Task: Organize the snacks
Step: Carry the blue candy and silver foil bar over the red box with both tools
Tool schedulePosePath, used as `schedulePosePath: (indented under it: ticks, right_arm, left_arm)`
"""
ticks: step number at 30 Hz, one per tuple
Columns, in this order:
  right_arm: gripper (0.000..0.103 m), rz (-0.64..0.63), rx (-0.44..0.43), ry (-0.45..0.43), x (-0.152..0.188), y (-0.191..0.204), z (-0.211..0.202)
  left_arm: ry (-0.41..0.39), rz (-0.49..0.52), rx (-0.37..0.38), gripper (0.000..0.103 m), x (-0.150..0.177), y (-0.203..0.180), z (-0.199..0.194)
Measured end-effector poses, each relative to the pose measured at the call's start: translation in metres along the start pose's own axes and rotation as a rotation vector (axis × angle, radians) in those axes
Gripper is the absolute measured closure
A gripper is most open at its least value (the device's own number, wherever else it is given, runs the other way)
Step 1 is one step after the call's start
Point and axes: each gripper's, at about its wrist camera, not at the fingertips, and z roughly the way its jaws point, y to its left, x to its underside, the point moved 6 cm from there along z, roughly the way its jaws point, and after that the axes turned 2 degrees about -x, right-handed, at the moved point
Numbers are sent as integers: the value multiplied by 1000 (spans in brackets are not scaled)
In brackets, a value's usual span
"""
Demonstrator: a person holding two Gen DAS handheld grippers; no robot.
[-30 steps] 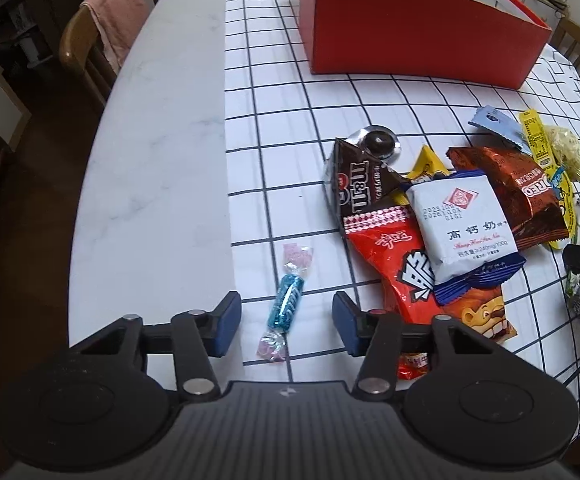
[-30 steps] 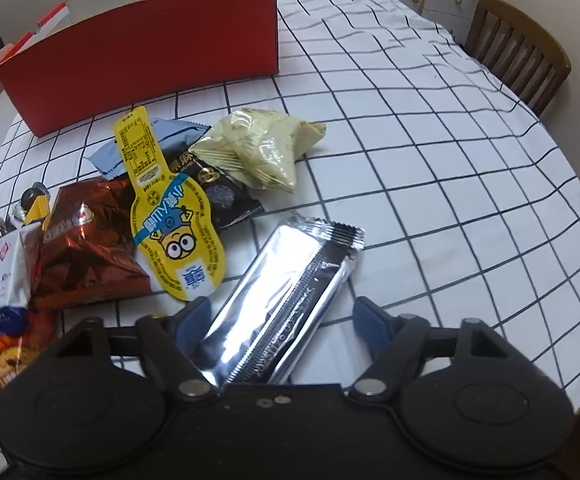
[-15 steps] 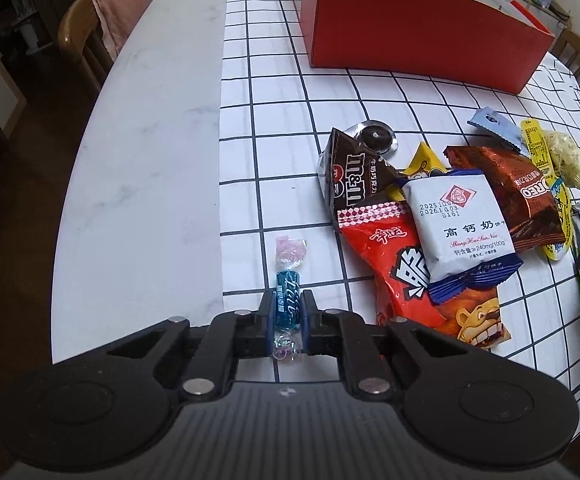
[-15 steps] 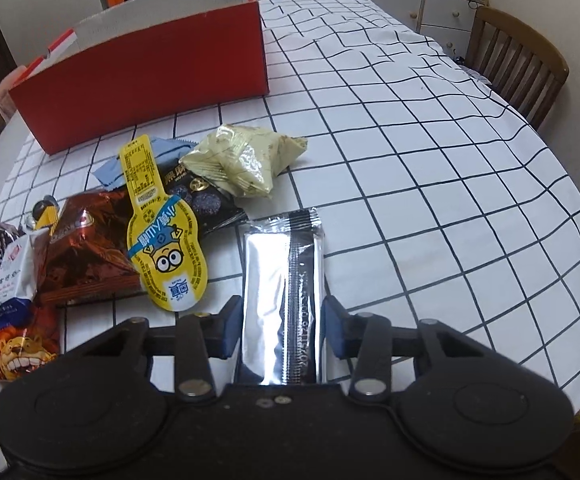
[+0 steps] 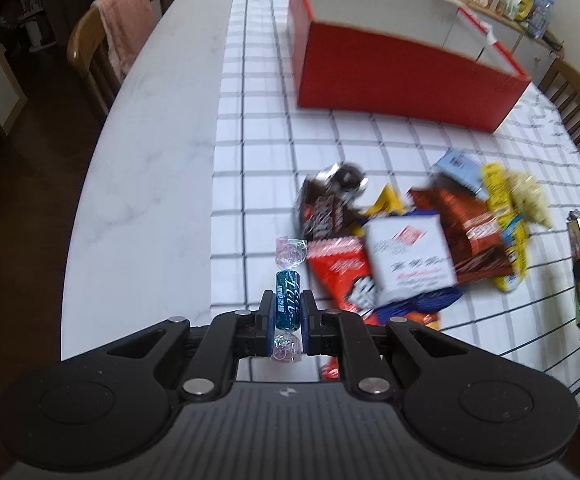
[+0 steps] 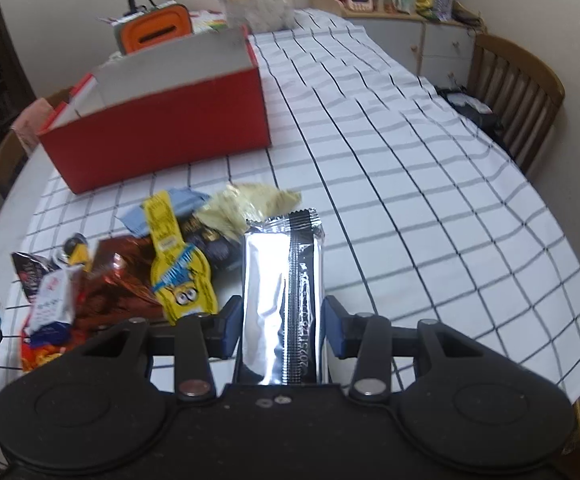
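A blue twist-wrapped candy (image 5: 288, 300) is pinched between the pads of the left hand-held gripper (image 5: 287, 316), lifted above the checked tablecloth (image 5: 258, 152) on the desk. The right hand-held gripper (image 6: 283, 326) is clamped on a silver foil snack bar (image 6: 280, 296). A pile of snack packets (image 5: 410, 248) lies between them, the open red box (image 5: 390, 60) beyond.

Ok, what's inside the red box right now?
Only bare white inner walls of the red box show, in either view. Its floor is hidden behind the near red wall, so whether any snacks lie inside cannot be told.
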Motion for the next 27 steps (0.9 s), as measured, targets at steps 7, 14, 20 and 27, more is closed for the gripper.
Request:
schedulePosePath:
  ticks: [7, 14, 20, 27]
  right_arm:
    - [61, -73, -48, -63, -38, 14, -21]
    - [61, -151, -89, -110, -92, 27, -23]
    - [61, -229, -108, -134, -140, 41, -9]
    - [61, -278, -123, -129, -194, 51, 28]
  left_arm:
    - [-79, 38, 20, 91, -34, -22, -26]
    - [-145, 80, 14, 91, -79, -46, -37]
    - [-172, 71, 20, 91, -130, -61, -36]
    - [-200, 92, -22, 91, -190, -76, -19]
